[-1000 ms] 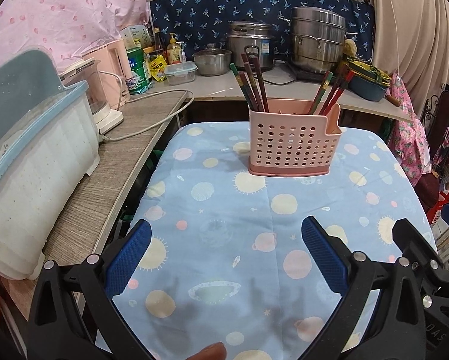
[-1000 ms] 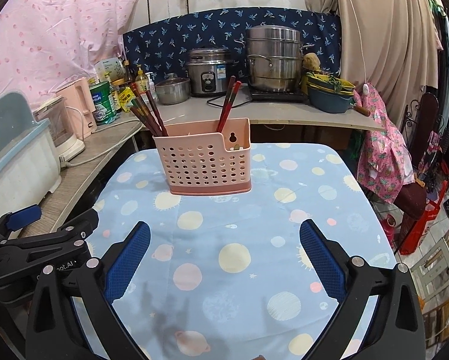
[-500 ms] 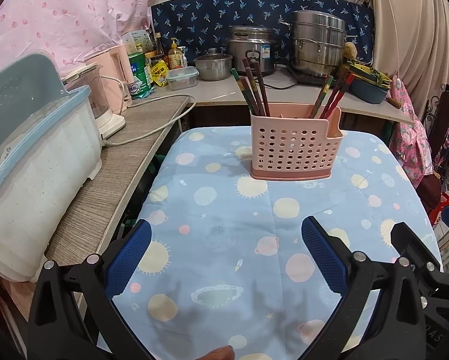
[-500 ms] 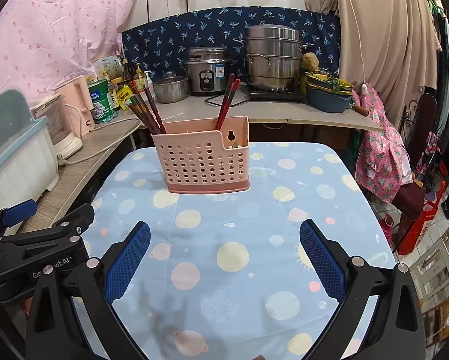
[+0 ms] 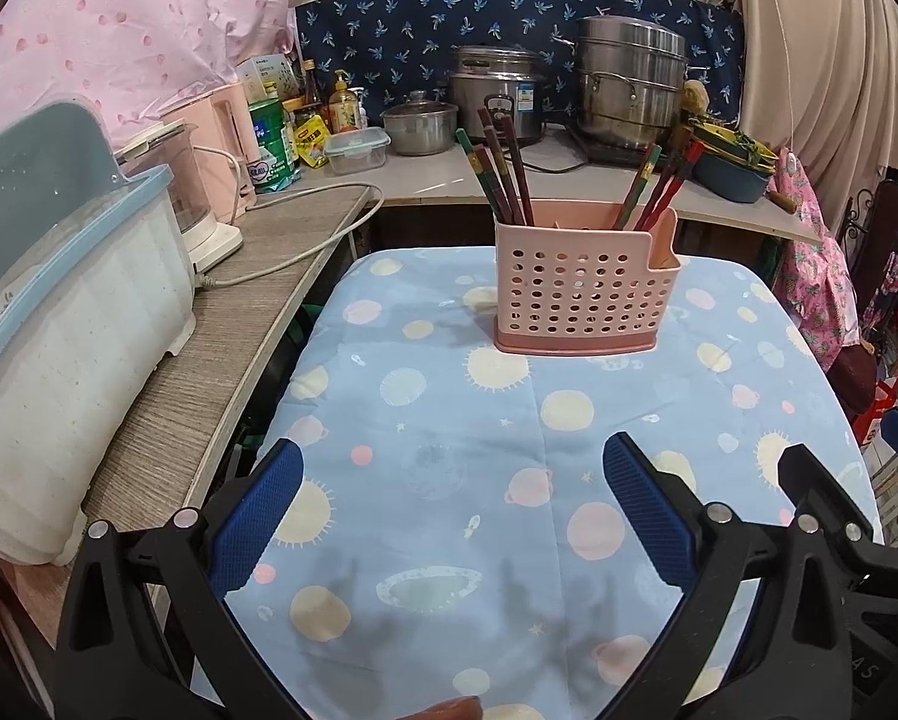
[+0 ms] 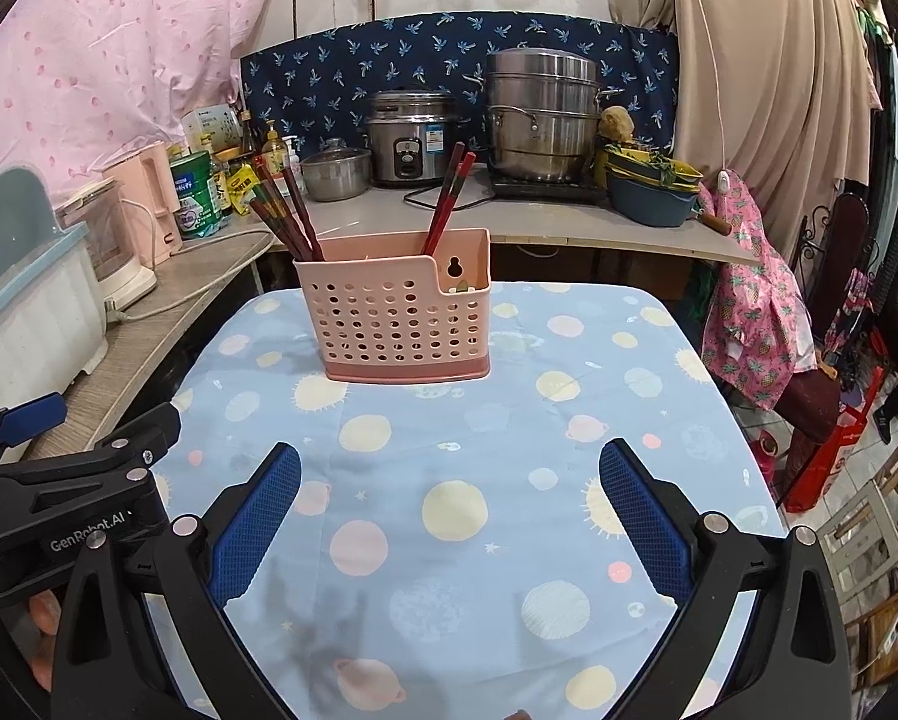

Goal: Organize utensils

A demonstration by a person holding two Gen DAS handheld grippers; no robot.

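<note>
Right wrist: "GenRobot.AI" printed on left gripper (image 6: pixel 89 456), probably spread; right gripper (image 6: pixel 449 498) gaping, empty, near pink caddy (image 6: pixel 398 324).

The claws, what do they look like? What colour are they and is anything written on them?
Both look the same. The left claw and right claw have black plastic frames with silver screws. Each finger wears a long blue pad with a bumpy grid texture. White letters reading "GenRobot.AI" show on the left claw's side in the right wrist view. No cables or sleeves show.
</note>
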